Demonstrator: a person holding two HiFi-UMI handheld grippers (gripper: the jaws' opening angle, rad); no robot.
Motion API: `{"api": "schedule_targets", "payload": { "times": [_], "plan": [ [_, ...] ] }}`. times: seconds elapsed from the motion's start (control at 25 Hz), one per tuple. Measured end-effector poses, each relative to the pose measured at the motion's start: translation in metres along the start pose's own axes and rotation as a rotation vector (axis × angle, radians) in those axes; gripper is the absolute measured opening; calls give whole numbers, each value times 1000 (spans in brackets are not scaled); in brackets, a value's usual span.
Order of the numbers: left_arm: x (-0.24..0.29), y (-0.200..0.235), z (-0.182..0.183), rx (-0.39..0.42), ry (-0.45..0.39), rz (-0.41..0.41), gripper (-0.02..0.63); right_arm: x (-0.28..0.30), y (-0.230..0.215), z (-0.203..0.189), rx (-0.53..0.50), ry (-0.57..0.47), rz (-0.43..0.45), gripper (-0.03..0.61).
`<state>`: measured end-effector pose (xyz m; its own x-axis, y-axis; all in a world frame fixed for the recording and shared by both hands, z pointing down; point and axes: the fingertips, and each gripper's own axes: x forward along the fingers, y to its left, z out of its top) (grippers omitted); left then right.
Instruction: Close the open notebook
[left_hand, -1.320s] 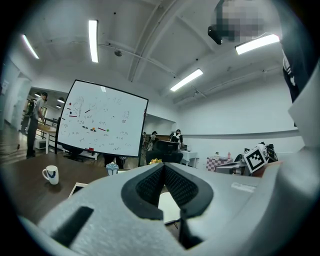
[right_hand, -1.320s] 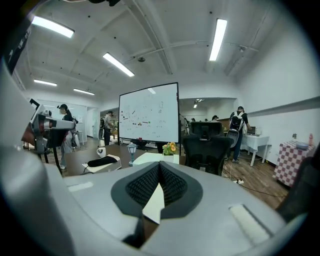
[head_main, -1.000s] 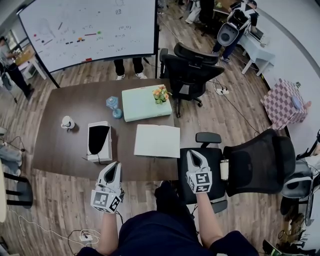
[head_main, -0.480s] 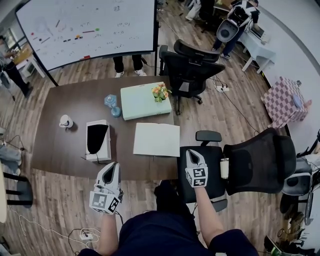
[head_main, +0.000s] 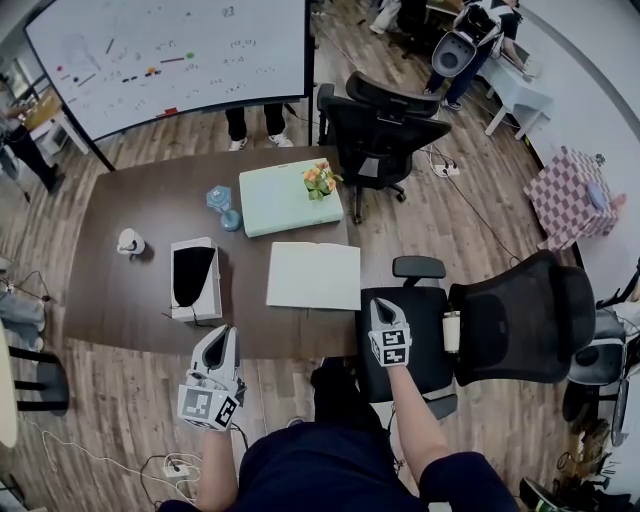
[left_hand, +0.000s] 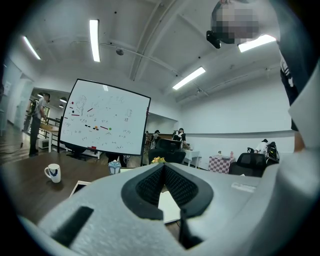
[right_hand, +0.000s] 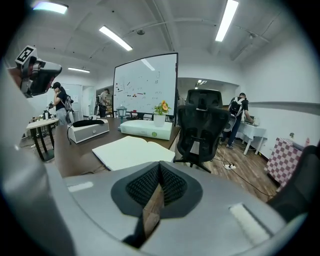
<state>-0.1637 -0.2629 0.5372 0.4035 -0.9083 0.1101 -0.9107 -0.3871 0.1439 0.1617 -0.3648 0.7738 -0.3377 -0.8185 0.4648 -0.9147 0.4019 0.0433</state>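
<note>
1. Notebook (head_main: 314, 276): open, blank pages up, flat at the right end of the table (head_main: 130, 315). Its right edge sits at the table's right edge and its lower edge is near the front edge. Nothing touches it.
2. White box (head_main: 194, 281): left of the notebook, with bare table between them. It holds a black thing I cannot make out.
3. Green box (head_main: 285, 203): lid on, above the notebook in the head view. Flowers (head_main: 320, 183) stand on its right corner.
4. Mug (head_main: 131, 242): on the left part of the table, well apart from the rest; contents not visible.
5. Blue jar (head_main: 222, 205): just left of the green box; hard to make out.
6. Left gripper (head_main: 229, 335): below the table's front edge, over the floor. Its fingertips are together with nothing between them.
7. Right gripper (head_main: 378, 306): lower right of the notebook, off the table and over the seat of the near chair (head_main: 505, 320). Its tips are together and it holds nothing.
8. Far chair (head_main: 385, 135): beside the table's upper right corner.
9. Whiteboard (head_main: 170, 55): upper left, cut off by the top of the frame; its writing is too small to read.
</note>
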Motion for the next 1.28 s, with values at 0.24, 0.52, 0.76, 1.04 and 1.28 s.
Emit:
{"api": "schedule_targets", "payload": {
  "times": [0.24,0.52,0.76,1.04,1.28],
  "plan": [
    [0,0,1,10,7,-3,-5,15,-4,-30,-32,64,1,8],
    [-3,-5,2,18,15,-6,-5,26,7,-66,-26,159,71,8],
    [-2,-8,-1,16,27,-5,-5,34,13,-79,-59,193,103,8],
    [-3,-7,-1,20,25,7,-5,45,20,-101,-117,272,160,8],
    [-6,0,-6,25,31,38,-5,54,30,-105,-168,296,208,8]
  ]
}}
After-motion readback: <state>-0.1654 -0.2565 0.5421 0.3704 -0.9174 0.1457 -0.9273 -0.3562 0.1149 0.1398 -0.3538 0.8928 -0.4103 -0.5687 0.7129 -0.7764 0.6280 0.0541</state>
